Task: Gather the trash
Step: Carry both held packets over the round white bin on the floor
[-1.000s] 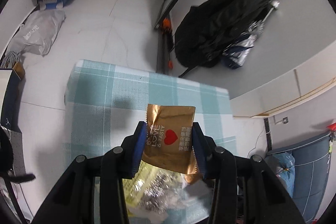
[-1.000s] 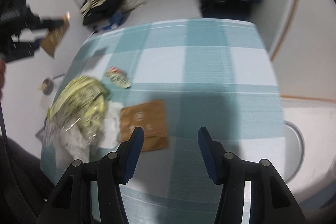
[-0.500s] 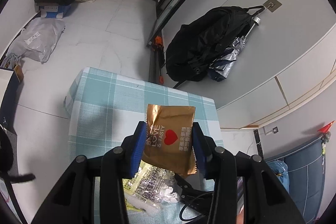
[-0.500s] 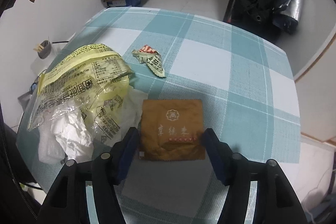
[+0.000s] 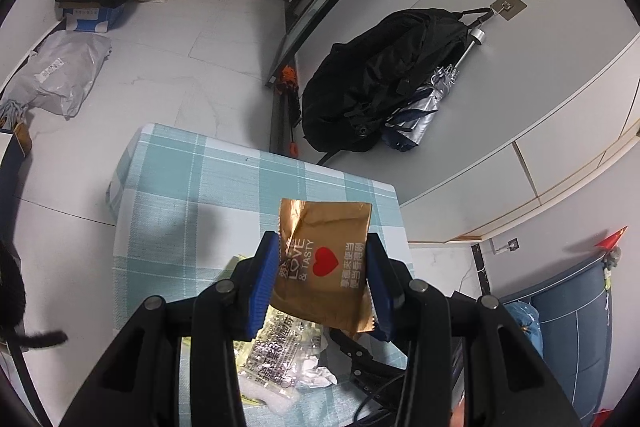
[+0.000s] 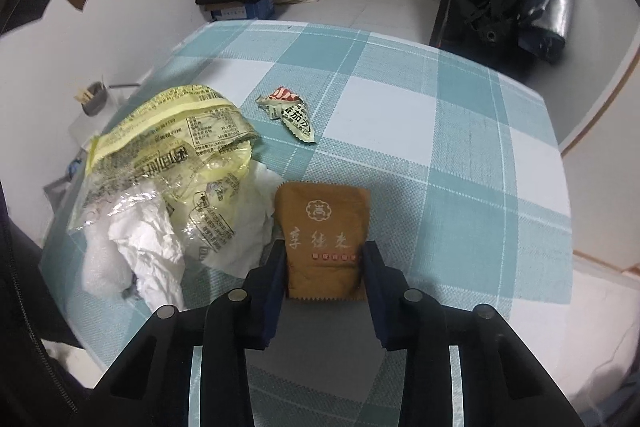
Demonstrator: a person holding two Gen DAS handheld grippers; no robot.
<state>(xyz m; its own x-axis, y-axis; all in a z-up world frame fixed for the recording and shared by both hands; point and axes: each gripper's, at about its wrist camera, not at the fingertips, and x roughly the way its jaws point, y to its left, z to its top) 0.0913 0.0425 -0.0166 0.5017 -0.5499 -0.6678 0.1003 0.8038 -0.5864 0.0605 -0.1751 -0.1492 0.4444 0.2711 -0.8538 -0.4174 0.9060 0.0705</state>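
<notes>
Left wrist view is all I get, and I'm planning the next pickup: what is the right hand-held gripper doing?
Observer: The right hand-held gripper straddles a brown packet lying on the checked table.
Operator: Gripped?
Observer: Both blue pads press its side edges, and it looks pinched narrower there.
Operator: My gold packet hides the table's middle. Any other trash there?
Observer: A small crumpled red-and-green wrapper lies alone, beyond the brown packet.
</notes>
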